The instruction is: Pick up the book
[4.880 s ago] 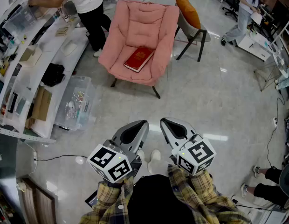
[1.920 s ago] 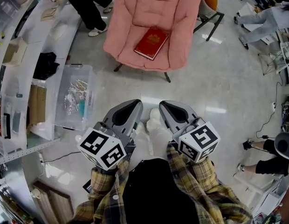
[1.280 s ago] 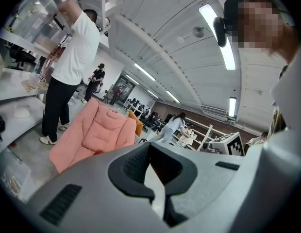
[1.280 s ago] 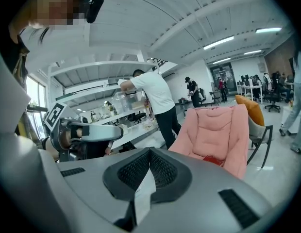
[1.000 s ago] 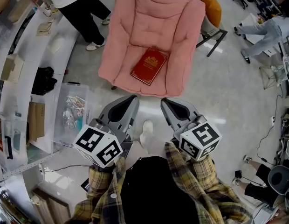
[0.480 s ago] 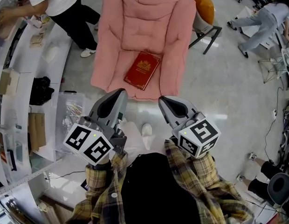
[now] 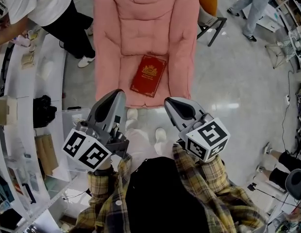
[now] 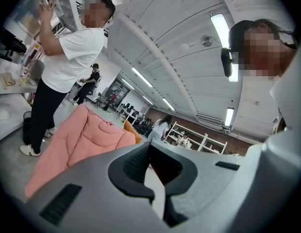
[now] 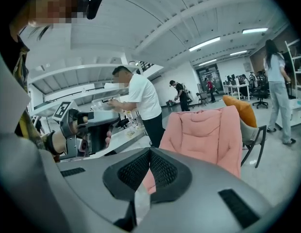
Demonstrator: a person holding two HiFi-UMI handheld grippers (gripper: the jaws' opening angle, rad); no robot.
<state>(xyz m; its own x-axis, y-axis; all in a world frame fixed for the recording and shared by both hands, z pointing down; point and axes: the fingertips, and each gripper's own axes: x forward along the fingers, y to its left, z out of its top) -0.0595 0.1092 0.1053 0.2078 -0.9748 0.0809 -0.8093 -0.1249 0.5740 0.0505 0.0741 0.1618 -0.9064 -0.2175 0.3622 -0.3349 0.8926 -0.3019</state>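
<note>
The pink chair [image 7: 145, 42] stands on the floor directly ahead. The red book [image 7: 148, 75] lies flat on the seat cushion, cover up. The left gripper [image 7: 115, 97] and right gripper [image 7: 172, 104] hover at the seat's front edge, clear of the book. Both have their jaws together and empty.

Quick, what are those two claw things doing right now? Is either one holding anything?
Left gripper: closed, fingers together, holding nothing.
Right gripper: closed, fingers together, holding nothing.
</note>
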